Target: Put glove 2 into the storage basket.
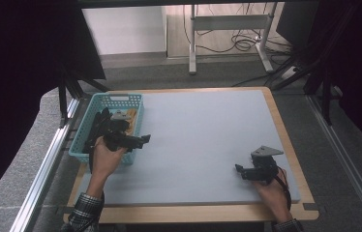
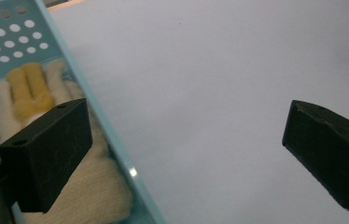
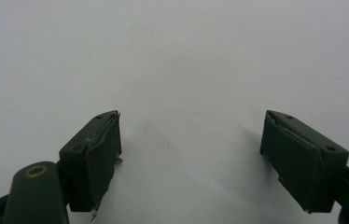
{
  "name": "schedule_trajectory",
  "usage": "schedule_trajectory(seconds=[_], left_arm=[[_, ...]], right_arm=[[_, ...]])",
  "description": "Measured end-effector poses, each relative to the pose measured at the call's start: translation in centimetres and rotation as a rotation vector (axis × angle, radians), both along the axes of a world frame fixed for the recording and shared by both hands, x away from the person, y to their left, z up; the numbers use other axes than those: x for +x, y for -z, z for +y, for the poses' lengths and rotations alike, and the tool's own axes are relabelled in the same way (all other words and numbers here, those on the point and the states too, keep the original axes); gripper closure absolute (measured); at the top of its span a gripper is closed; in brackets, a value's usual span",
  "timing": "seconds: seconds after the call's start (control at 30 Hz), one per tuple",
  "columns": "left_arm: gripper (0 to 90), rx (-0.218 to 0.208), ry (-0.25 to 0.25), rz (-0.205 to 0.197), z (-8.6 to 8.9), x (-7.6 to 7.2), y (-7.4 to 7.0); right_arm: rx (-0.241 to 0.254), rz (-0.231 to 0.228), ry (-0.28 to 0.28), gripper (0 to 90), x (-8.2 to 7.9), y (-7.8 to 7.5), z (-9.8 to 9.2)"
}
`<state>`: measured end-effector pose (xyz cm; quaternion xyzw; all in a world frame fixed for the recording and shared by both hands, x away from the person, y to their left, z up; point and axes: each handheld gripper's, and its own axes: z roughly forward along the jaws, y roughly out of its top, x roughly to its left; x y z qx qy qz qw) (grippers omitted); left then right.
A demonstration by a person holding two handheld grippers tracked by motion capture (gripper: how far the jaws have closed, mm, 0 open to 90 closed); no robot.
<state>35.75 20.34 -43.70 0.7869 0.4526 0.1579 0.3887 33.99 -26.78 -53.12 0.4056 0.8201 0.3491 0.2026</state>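
Left claw (image 1: 145, 139) held at the left edge of the pale grey-blue tabletop (image 1: 203, 140), jaws spread wide and gripping nothing, straddling the right-hand wall of the light blue perforated plastic basket (image 1: 83, 143). In the left gripper view (image 2: 185, 149), one black jaw hanging over the basket's interior, the other over bare tabletop, with the basket's thin blue rim (image 2: 116, 149) running between them. Inside the basket, a cream knitted glove with yellow fingertips (image 2: 37, 93), lying flat against the near wall, directly under and just beside the inner jaw; touching or not, cannot tell. From the high view, the same glove glimpsed as a pale patch (image 1: 133, 116) toward the basket's far right corner, partly hidden behind the claw's grey top plate. Basket sitting at the far-left corner region of the tabletop, its long side along the left edge. Right claw (image 1: 237, 168) held low near the near-right corner of the tabletop, well apart from the basket, pointing toward the left. In the right gripper view (image 3: 190, 140), jaws likewise wide apart and empty, hovering close above plain tabletop with soft shadows beneath them. Person's left hand (image 1: 105, 157) wrapped round the left gripper's body, checked sleeve at the near edge; right hand (image 1: 272, 191) behind the right gripper.
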Motion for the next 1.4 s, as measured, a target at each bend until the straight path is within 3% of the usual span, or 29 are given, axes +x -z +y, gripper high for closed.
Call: schedule_trajectory(seconds=[1.4], left_arm=[[2.0,-0.061,0.154,-0.021,-7.2,-0.9,1.5]], right_arm=[[0.0,0.0,-0.001,19.7,0.0,0.0,0.0]])
